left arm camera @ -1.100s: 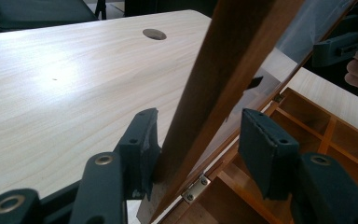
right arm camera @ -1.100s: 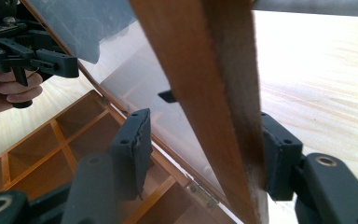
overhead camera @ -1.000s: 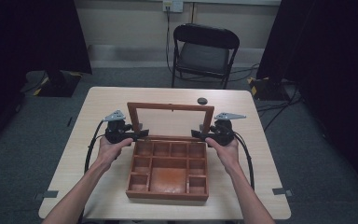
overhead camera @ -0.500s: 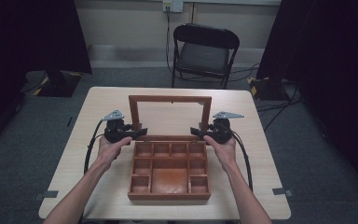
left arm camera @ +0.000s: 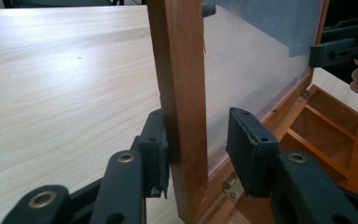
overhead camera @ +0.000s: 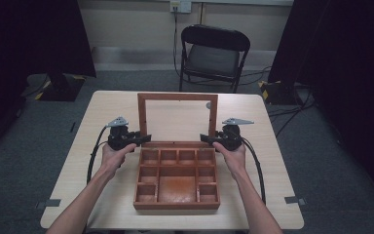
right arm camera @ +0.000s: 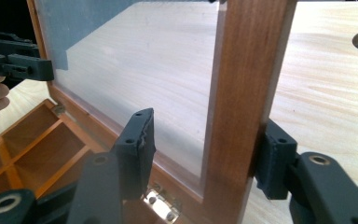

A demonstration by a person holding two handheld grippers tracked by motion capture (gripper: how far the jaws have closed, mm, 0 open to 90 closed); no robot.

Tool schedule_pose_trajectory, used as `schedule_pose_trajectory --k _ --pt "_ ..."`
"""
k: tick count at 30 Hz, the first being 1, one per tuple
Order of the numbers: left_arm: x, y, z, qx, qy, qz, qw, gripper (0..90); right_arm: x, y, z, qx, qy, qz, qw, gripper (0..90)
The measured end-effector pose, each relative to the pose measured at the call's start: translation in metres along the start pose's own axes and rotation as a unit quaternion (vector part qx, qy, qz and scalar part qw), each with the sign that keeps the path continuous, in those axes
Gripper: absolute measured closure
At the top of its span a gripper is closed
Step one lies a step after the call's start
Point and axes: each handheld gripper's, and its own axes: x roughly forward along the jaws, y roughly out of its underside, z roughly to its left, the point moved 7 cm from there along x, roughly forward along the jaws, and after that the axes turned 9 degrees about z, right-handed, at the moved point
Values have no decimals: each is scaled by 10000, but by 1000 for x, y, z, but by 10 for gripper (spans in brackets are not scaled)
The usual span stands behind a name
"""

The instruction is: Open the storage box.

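The lid [overhead camera: 177,117] stands upright; each spread gripper [left arm camera: 198,149] [right arm camera: 205,154] straddles a side rail, so move both evenly.

My left hand-held gripper [left arm camera: 198,149] black; box [overhead camera: 177,180] reddish-brown wood, lid [overhead camera: 177,119] clear-paned; worktop [overhead camera: 268,195] pale woodgrain; chair [overhead camera: 214,53] black.

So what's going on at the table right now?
A person holds a gripper in each hand at a wooden compartment box on the table. Its glass-paned lid stands about upright. The left gripper and right gripper each straddle a side rail of the lid frame, jaws open, only the outer pad touching the wood.
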Motion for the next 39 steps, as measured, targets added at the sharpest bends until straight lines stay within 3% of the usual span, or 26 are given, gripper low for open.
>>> schedule_pose_trajectory --k 12,24,31,36,39 --pt "7 2 5 -175 21 35 9998 553 9 3 -5 165 53 43 9998 431" --pt "11 11 15 -345 -58 339 9988 494 20 10 -12 350 190 217 9990 329" --pt "12 15 19 -579 52 333 9978 486 24 14 -16 533 124 327 9980 307" --pt "13 17 21 -662 137 347 9971 481 24 14 -15 497 172 326 9981 299" --pt "14 18 23 -552 -48 462 9974 471 23 15 -17 496 325 377 9975 265"
